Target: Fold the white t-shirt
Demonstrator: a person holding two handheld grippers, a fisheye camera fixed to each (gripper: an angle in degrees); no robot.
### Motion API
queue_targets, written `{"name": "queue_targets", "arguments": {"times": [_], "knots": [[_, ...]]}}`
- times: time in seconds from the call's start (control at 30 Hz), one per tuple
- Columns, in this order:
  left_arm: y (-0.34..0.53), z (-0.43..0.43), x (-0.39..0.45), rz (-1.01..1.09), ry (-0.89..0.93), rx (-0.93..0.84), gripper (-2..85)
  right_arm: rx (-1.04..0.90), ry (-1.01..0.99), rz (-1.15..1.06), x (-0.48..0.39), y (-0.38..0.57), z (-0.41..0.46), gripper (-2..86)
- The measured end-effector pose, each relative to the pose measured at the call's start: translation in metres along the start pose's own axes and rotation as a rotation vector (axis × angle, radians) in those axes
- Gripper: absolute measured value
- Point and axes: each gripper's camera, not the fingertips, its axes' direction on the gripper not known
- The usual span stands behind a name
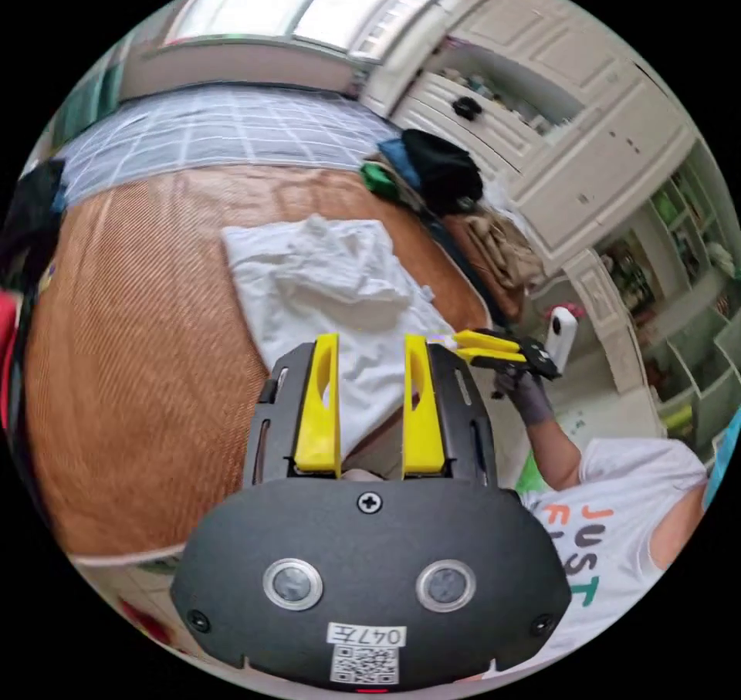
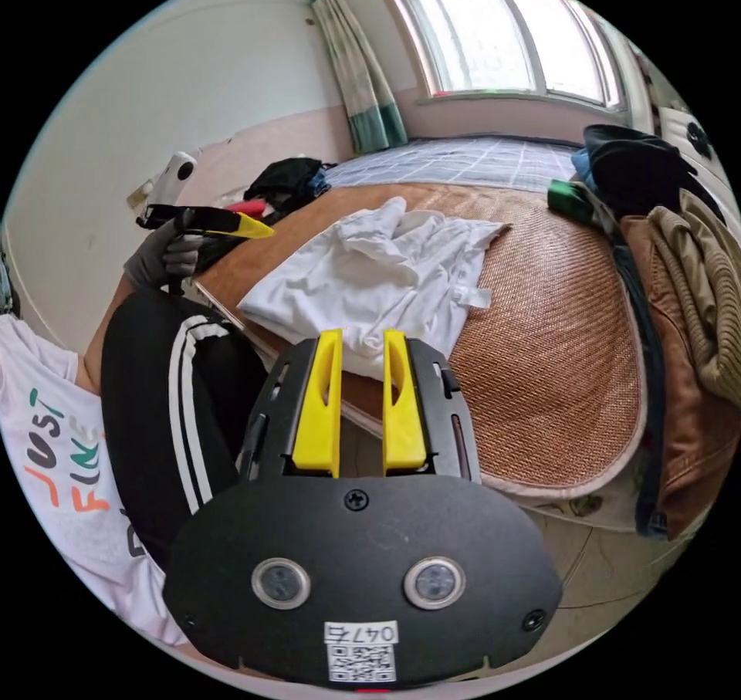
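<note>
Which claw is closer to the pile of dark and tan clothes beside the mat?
Right. The right claw hovers at the white t-shirt's near edge, on the clothes pile's side. The left claw is farther off, beyond the t-shirt's opposite side.

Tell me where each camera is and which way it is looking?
Left gripper view: rides on the left tool, held above the bed's near edge, looking across the white t-shirt toward the cupboards; a sleeve and gloved hand show.
Right gripper view: rides on the right tool, beside the bed's edge, facing the window; a leg shows.
Both share the t-shirt, woven mat and clothes pile, and each catches the other tool.
</note>
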Motion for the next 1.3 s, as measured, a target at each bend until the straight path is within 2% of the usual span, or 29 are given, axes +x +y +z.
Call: {"name": "queue_targets", "arguments": {"times": [0.1,0.23,0.3,0.47,0.57,0.63,0.73,0.83,0.93,1.0,1.07,1.3], "knots": [[-0.008,-0.02,-0.01,-0.062,0.112,0.096,10.7,-0.069,0.043,0.01,0.0,-0.004,0.016,2.1],[-0.027,-0.032,0.005,-0.071,0.088,0.144,10.0,0.013,-0.013,0.009,-0.001,-0.018,0.003,-0.1],[-0.04,-0.028,0.017,-0.05,0.075,0.119,10.0,0.02,0.022,-0.045,-0.007,-0.039,-0.009,-0.2],[-0.083,-0.003,0.071,0.072,-0.036,-0.028,10.0,0.062,0.196,-0.239,-0.044,-0.074,-0.061,-0.2],[-0.106,0.034,0.099,0.17,-0.083,-0.195,9.7,-0.02,0.349,-0.231,-0.049,-0.045,-0.053,-0.1],[-0.118,0.063,0.113,0.223,-0.096,-0.308,9.6,-0.09,0.38,-0.176,-0.039,-0.026,-0.033,0.0],[-0.13,0.098,0.13,0.265,-0.116,-0.431,9.9,-0.208,0.344,-0.045,-0.014,-0.007,-0.001,1.2],[-0.136,0.099,0.146,0.287,-0.148,-0.412,9.9,-0.101,0.365,0.066,-0.008,-0.016,-0.019,4.3],[-0.139,0.092,0.156,0.29,-0.176,-0.356,9.8,0.031,0.336,-0.042,-0.025,-0.051,-0.03,3.7],[-0.141,0.089,0.161,0.29,-0.172,-0.328,9.6,0.011,0.258,-0.145,-0.036,-0.083,-0.016,2.6],[-0.142,0.092,0.166,0.297,-0.177,-0.329,9.3,-0.049,0.143,-0.281,-0.052,-0.123,0.019,0.7],[-0.137,0.118,0.188,0.393,-0.256,-0.42,9.3,-0.329,0.062,-0.438,-0.057,-0.193,0.134,-1.0]]}}
